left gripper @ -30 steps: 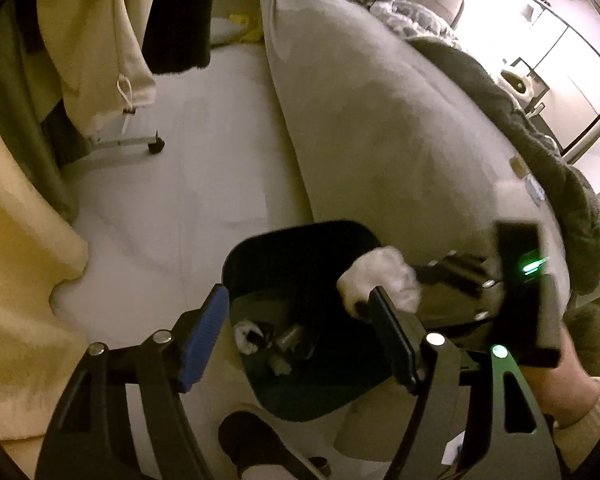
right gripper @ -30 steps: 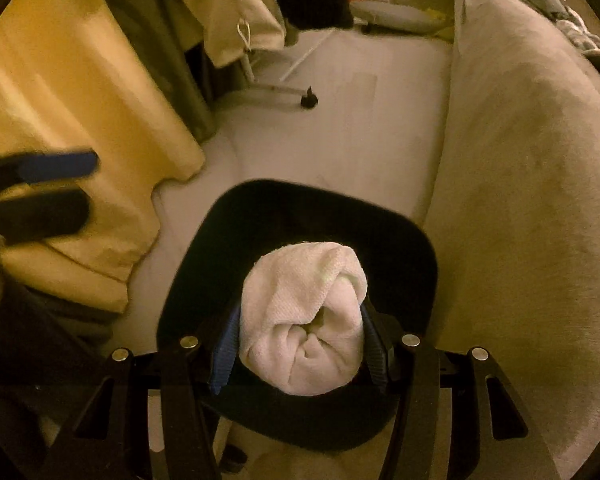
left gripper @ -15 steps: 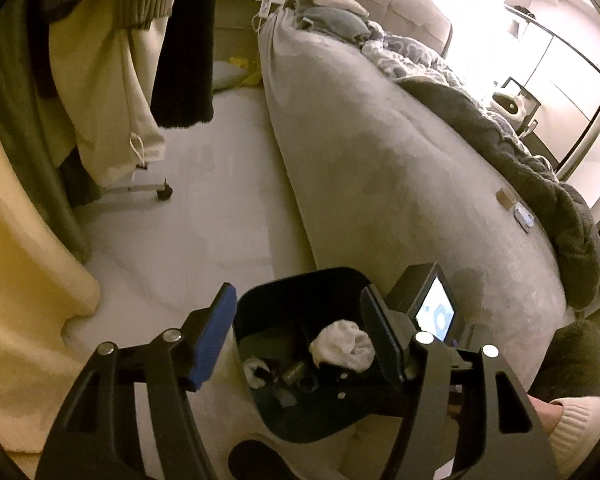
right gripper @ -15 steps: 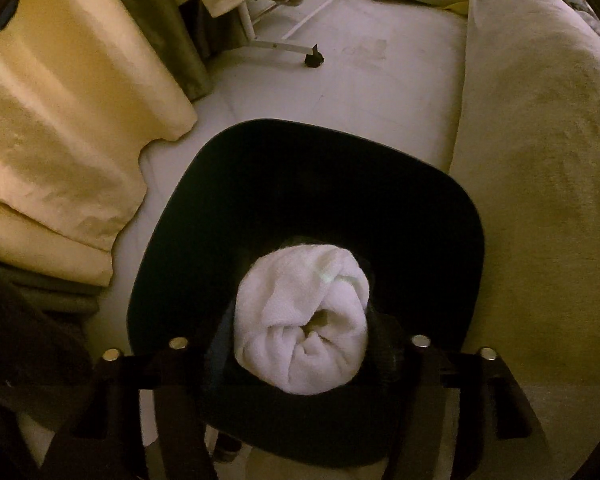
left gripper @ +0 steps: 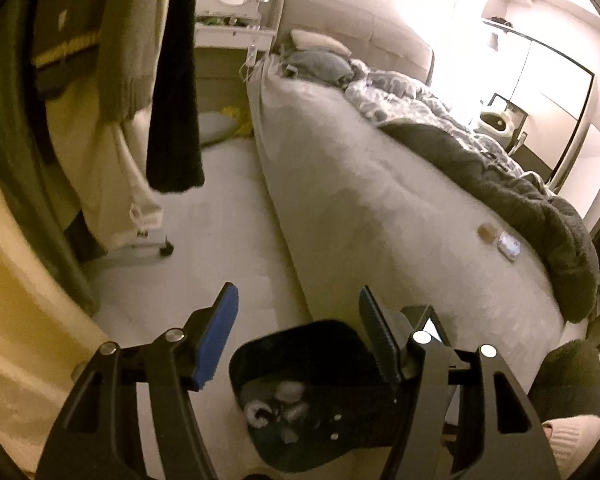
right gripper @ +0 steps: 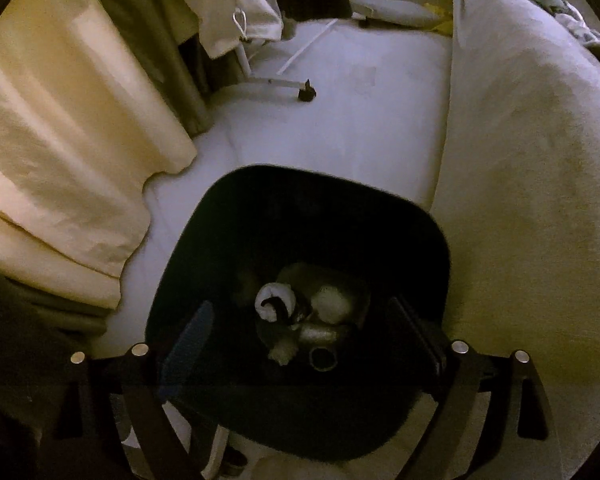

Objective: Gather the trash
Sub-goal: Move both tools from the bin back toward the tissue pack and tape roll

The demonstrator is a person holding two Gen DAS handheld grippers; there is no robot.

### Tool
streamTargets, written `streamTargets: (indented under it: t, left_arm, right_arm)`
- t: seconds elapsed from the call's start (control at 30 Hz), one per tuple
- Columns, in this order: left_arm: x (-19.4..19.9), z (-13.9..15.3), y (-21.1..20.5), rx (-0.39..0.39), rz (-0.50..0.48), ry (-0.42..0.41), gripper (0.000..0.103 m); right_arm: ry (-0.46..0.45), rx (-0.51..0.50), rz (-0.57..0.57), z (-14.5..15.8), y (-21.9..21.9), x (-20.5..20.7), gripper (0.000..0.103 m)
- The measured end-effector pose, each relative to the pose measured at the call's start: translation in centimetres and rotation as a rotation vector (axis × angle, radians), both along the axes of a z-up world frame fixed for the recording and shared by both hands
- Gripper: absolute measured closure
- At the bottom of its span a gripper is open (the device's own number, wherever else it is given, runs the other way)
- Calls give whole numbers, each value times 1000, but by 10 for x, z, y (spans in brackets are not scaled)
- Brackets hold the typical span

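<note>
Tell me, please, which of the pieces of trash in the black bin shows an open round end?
The grey cardboard-like tube, nearest the right gripper, whose jaws are opening. The white crumpled wads beside it show none.

The right gripper (right gripper: 300,320) is held over the black bin (right gripper: 228,216), its jaws opening with nothing gripped between them. Crumpled white tissues (right gripper: 274,304) and a cardboard tube (right gripper: 322,354) are seen on the bin's floor. The bin is flanked by a cream curtain (right gripper: 60,160) and a bed (right gripper: 532,200).
</note>
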State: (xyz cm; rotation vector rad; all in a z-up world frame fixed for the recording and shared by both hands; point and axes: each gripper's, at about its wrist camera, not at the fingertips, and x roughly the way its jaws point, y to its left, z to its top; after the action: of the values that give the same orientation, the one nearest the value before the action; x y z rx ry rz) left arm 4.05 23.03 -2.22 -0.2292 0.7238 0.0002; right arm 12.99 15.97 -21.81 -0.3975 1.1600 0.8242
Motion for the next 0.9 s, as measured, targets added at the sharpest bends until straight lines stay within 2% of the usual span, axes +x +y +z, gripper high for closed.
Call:
streamTargets:
  t: [0.1, 0.23, 0.47, 0.9]
  left_arm:
    - [5, 9, -12, 2, -14, -28, 38]
    - [15, 16, -34, 33, -42, -45, 43]
    - [28, 27, -71, 52, -98, -81, 44]
    - [54, 38, -132, 100, -184, -110, 45]
  right_arm:
    - [-19, 33, -3, 15, -9, 2, 13]
    - [-64, 62, -5, 34, -19, 1, 13]
    - [-133, 128, -29, 68, -50, 5, 13]
    - [-247, 162, -98, 103, -120, 23, 12]
